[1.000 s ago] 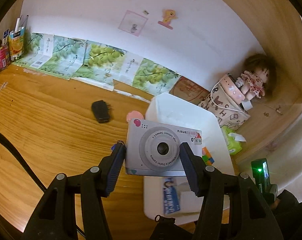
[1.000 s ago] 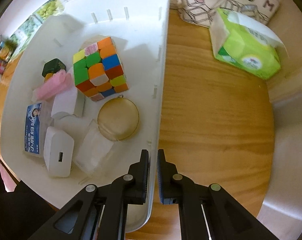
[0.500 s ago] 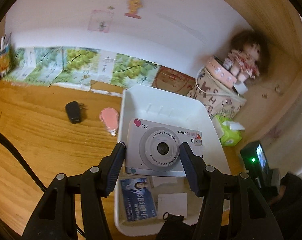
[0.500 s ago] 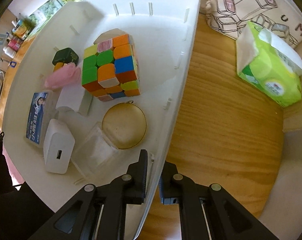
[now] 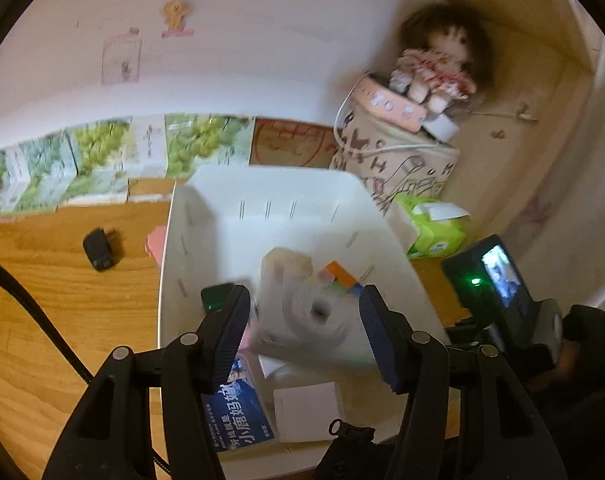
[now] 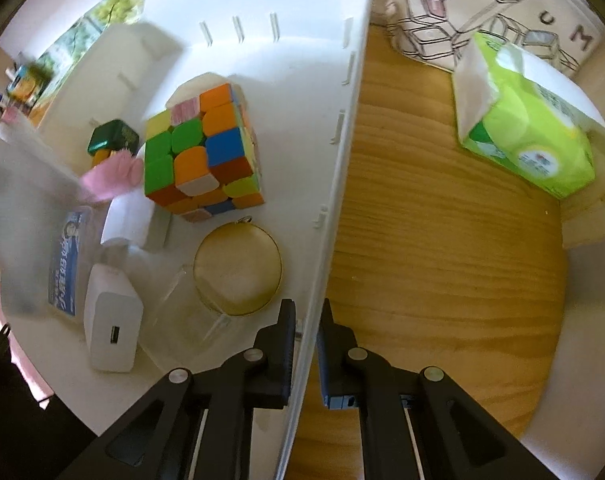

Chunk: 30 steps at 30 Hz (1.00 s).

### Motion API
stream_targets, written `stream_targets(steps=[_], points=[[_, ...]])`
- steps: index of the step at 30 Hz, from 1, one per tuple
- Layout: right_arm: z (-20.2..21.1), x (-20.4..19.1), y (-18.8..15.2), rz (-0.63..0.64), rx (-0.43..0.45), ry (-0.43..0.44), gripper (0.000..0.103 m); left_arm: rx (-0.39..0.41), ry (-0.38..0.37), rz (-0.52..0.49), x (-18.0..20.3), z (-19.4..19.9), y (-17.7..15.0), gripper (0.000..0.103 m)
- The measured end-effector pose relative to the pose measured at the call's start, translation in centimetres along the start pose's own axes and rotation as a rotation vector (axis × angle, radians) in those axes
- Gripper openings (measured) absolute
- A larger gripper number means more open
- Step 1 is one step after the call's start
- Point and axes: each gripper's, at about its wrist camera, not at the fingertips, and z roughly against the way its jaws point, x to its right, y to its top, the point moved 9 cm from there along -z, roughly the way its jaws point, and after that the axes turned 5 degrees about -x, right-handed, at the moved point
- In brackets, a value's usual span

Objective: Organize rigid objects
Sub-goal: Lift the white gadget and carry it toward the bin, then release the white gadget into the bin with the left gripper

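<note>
Carried in from over the bare wood, the toy camera (image 5: 310,316) now hangs above the white bin (image 5: 182,264), blurred, between the half-spread jaws of the left gripper (image 5: 302,332), whose pads press its two sides. Across the bin, the right gripper (image 6: 304,344) is pinched nearly closed on the bin's side wall, steadying it.

Inside already lie a colour cube (image 6: 202,156), a round gold-rimmed disc (image 6: 238,272), a white charger (image 6: 110,332), a blue-labelled pack (image 6: 64,264) and a small green box (image 6: 112,140). Left out on the desk (image 5: 62,320) are a black plug (image 5: 98,254) and a pink thing (image 5: 156,240) just beside the bin. So I judge the sorting well along: the camera needs setting down, then those two.
</note>
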Motion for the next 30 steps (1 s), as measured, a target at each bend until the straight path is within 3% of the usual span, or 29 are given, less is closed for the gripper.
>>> stream_targets(steps=[3, 6, 11, 30], points=[[0.5, 0.2, -0.3, -0.015, 0.019, -0.008, 0.007, 0.006, -0.001, -0.020, 0.4, 0.7, 0.1, 0.062], [0.7, 0.5, -0.7, -0.038, 0.028, -0.010, 0.006, -0.003, 0.008, -0.024, 0.1, 1.1, -0.1, 0.072], [0.8, 0.8, -0.8, -0.072, 0.040, -0.011, 0.005, -0.022, 0.032, 0.002, -1.5, 1.6, -0.3, 0.078], [1.1, 2.0, -2.9, -0.315, 0.034, -0.063, 0.009, -0.161, 0.098, -0.070, -9.6, 2.2, -0.1, 0.078]])
